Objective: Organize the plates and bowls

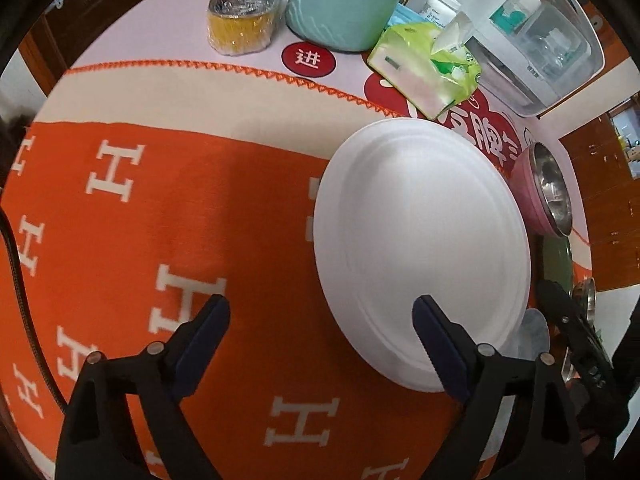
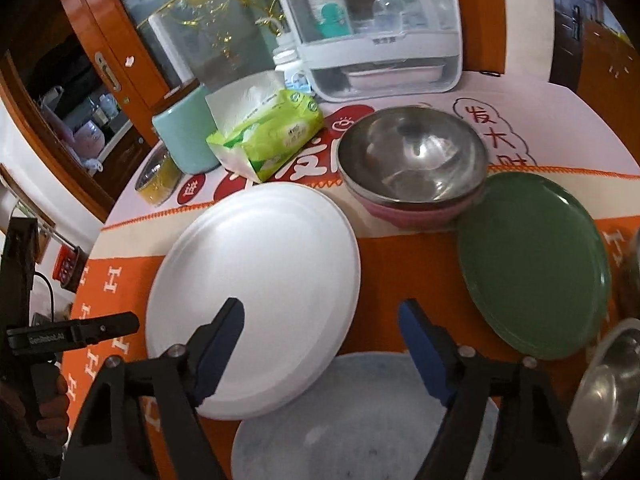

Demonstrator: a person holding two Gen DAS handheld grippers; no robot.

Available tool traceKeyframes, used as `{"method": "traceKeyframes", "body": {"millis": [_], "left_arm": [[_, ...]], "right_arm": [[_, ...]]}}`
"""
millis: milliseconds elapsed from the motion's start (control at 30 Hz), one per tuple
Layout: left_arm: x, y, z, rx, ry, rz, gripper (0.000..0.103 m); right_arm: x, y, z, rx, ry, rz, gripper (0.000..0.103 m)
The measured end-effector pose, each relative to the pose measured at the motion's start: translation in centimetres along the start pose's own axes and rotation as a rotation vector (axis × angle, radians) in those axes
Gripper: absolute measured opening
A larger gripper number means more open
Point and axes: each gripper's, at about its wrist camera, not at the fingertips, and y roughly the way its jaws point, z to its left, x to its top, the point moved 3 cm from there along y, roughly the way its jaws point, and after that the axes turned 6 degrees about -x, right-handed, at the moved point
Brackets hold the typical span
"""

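Observation:
A white plate (image 1: 420,248) lies on the orange cloth; it also shows in the right wrist view (image 2: 256,288), overlapping a pale grey plate (image 2: 360,420). A green plate (image 2: 532,264) lies to the right. A pink bowl with a steel inside (image 2: 412,160) stands behind them, also seen in the left wrist view (image 1: 544,192). A steel bowl (image 2: 612,396) is at the right edge. My left gripper (image 1: 320,312) is open and empty, its right finger over the white plate's near rim. My right gripper (image 2: 320,320) is open and empty above the white and grey plates.
At the back of the table stand a teal canister (image 1: 344,4), a green tissue pack (image 1: 424,68), a foil container (image 1: 244,12), a pump bottle (image 1: 436,0) and a white plastic box (image 2: 372,28). The left gripper's body (image 2: 72,332) shows at left in the right wrist view.

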Motion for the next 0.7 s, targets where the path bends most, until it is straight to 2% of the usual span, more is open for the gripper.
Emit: {"method": "traceKeyframes", "body": {"millis": [67,267,300,367,433,533,633,700], "left_arm": [[0.1,0.6,0.1,0.003,-0.001,0.013,0.082],[0.2,2.2,-0.2,-0.014,-0.003,0.049,0.067],[0.1,2.3,-0.3,-0.013,0.000,0.051,0.067],[0.3,2.5,-0.8,-0.010,0.023,0.042,0.058],[0.3,2.7,-1.3,0.002,0.043,0.040,0.056],[0.4,2.8,-1.7,0.003,0.058,0.040,0.041],[0.3,2.7,-1.6,-0.015,0.059,0.045,0.027],[0.3,2.8,-1.8,-0.020,0.055,0.042,0.027]], "right_arm": [[-0.1,0.9,0.0,-0.003,-0.006,0.015,0.070],[-0.5,2.6,-0.3,-0.002,0.010,0.047,0.060],[-0.5,2.7,-0.3,0.000,0.012,0.049,0.058],[-0.6,2.9,-0.4,0.004,0.018,0.055,0.054],[-0.8,3.2,-0.4,0.010,0.027,0.062,0.047],[-0.9,3.3,-0.3,0.018,0.029,0.062,0.035],[-0.9,3.4,-0.1,0.020,0.031,0.064,0.029],[-0.9,3.4,-0.2,0.010,0.036,0.062,0.025]]}}
